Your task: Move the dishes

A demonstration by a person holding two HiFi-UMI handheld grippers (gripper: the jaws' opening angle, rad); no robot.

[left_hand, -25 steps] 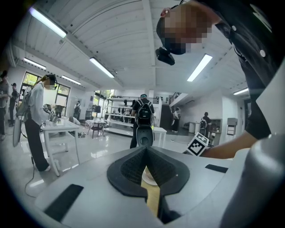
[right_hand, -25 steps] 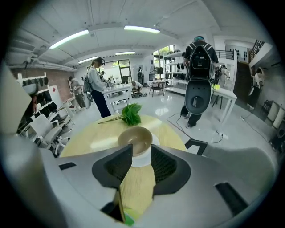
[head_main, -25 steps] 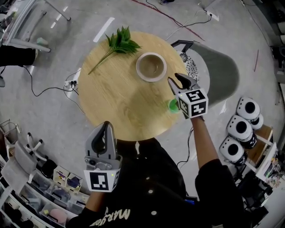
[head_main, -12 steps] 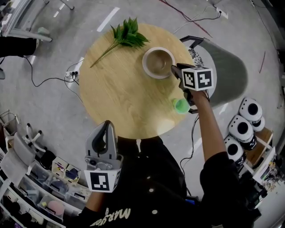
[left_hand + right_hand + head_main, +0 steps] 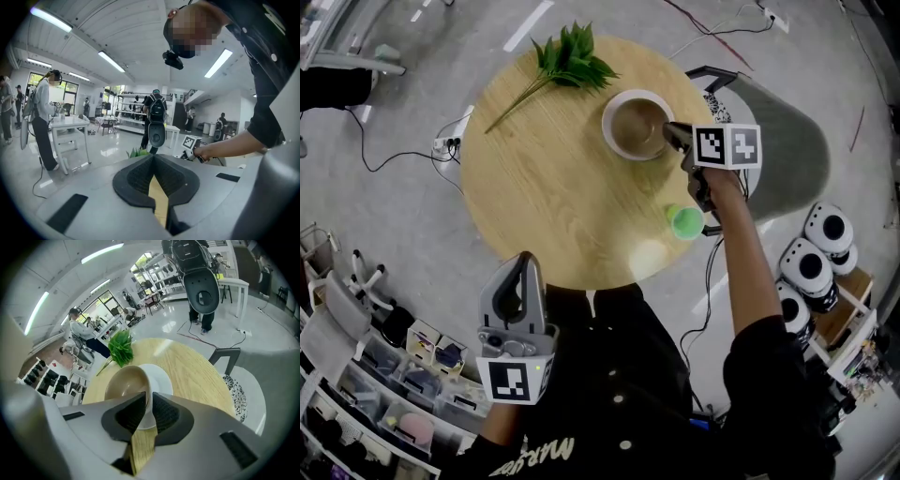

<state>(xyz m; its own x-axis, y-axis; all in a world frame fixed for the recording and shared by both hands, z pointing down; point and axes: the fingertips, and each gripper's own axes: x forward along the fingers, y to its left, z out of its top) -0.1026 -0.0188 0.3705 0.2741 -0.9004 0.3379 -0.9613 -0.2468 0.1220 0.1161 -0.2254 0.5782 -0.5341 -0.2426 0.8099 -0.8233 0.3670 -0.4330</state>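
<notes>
A brown bowl (image 5: 634, 125) with a white outside rests on a white plate (image 5: 162, 379) at the far right of the round wooden table (image 5: 546, 192). My right gripper (image 5: 671, 132) reaches over the bowl's near edge. In the right gripper view the right gripper (image 5: 146, 401) has its jaws shut on the bowl's (image 5: 124, 383) rim, one jaw inside and one outside, and the bowl leans to the left off the plate. My left gripper (image 5: 519, 265) hangs shut and empty off the table's near edge, close to my body; its jaws (image 5: 153, 157) meet.
A small green cup (image 5: 685, 222) stands near the table's right edge, below my right hand. A leafy green sprig (image 5: 569, 64) lies at the far side. A grey chair (image 5: 773, 155) is right of the table; white round devices (image 5: 807, 266) and cables lie on the floor.
My right gripper moved away from the green cup toward the far side and closed on the bowl's rim. The left gripper stayed put.
</notes>
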